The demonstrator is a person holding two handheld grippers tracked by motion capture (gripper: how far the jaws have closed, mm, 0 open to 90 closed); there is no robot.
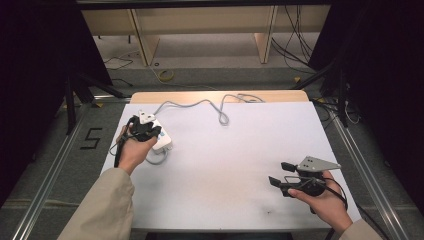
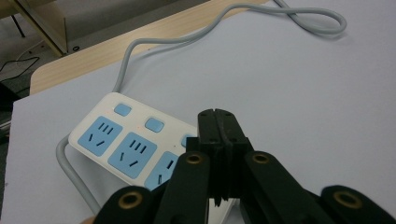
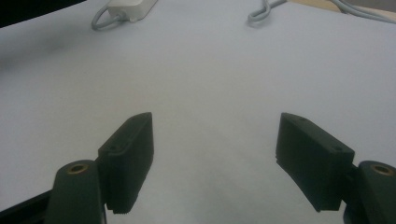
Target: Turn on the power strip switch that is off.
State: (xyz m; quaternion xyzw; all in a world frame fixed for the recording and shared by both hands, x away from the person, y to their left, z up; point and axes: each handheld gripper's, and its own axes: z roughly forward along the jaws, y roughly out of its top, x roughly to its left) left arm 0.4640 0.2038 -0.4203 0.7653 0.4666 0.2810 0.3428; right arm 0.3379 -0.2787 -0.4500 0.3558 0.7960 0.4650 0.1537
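A white power strip (image 1: 163, 141) (image 2: 108, 140) with blue sockets and blue switches lies flat at the table's left. Its grey cable (image 1: 200, 103) (image 2: 289, 14) loops toward the back edge. My left gripper (image 1: 146, 130) (image 2: 217, 114) is shut with nothing between its jaws. Its tips sit over the strip beside the third blue switch (image 2: 188, 140); I cannot tell whether they touch. My right gripper (image 1: 280, 173) (image 3: 215, 126) is held open above bare table at the front right, pointing left toward the strip (image 3: 130, 7), with nothing between its jaws.
A white sheet (image 1: 235, 150) covers the table, with a wooden strip (image 1: 220, 96) showing along the back edge. Beyond it are wooden shelf legs (image 1: 142, 42) and loose floor cables (image 1: 295, 50). Dark curtains flank both sides.
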